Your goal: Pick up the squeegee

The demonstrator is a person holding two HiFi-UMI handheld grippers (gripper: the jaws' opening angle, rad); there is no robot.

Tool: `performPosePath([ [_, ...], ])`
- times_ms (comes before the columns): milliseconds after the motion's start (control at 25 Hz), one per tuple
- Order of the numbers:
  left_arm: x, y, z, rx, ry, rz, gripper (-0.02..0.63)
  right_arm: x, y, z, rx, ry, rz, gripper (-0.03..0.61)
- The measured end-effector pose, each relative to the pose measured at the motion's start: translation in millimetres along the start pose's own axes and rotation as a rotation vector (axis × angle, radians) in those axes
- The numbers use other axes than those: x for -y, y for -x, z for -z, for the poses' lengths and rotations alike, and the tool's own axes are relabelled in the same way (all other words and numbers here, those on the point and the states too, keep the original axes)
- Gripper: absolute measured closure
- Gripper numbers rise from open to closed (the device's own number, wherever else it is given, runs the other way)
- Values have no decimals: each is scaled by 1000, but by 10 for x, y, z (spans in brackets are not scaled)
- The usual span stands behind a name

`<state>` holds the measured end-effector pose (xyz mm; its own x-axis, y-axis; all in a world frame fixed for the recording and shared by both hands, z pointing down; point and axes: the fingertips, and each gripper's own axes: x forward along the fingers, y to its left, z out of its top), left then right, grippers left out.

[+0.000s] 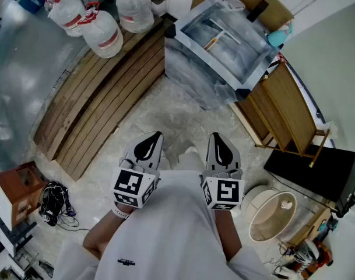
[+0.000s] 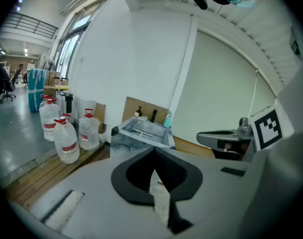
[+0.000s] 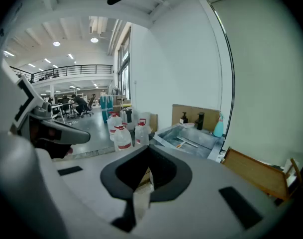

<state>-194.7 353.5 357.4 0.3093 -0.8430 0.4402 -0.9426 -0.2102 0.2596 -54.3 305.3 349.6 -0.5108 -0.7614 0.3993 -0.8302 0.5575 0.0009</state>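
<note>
The squeegee (image 1: 216, 37) lies inside a steel sink (image 1: 247, 77) at the far end of the floor; its pale handle and long blade show in the head view. It also appears in the right gripper view as a small squeegee (image 3: 184, 143) in the sink (image 3: 167, 134). My left gripper (image 1: 156, 136) and right gripper (image 1: 217, 136) are held side by side close to my body, well short of the sink. Both point forward and slightly down. Each has its jaws together with nothing between them, as the left gripper (image 2: 153, 151) and right gripper (image 3: 149, 148) show in their own views.
Several large water bottles (image 1: 101, 31) stand on a wooden pallet (image 1: 98, 101) at the left. A wooden frame (image 1: 288, 107) leans right of the sink, with a black box (image 1: 314, 171) and a white bucket (image 1: 273, 214) nearer. A teal spray bottle (image 1: 277, 37) stands by the sink.
</note>
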Motion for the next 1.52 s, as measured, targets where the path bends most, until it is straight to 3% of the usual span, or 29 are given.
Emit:
performPosePath([
  [360,654,59,129,-39,-29,15,609,477,586,257,-6,-124,26,572],
  [560,772,16,248,-66,-31,47,609,606,692,397,19,-172,48,572],
  [1160,96,246,114,-9,39,80,609,104,497,220,20,-97,112,572],
  [1520,102,-375,-106,-34,2,113,609,657,221,199,10,-116,183,572],
])
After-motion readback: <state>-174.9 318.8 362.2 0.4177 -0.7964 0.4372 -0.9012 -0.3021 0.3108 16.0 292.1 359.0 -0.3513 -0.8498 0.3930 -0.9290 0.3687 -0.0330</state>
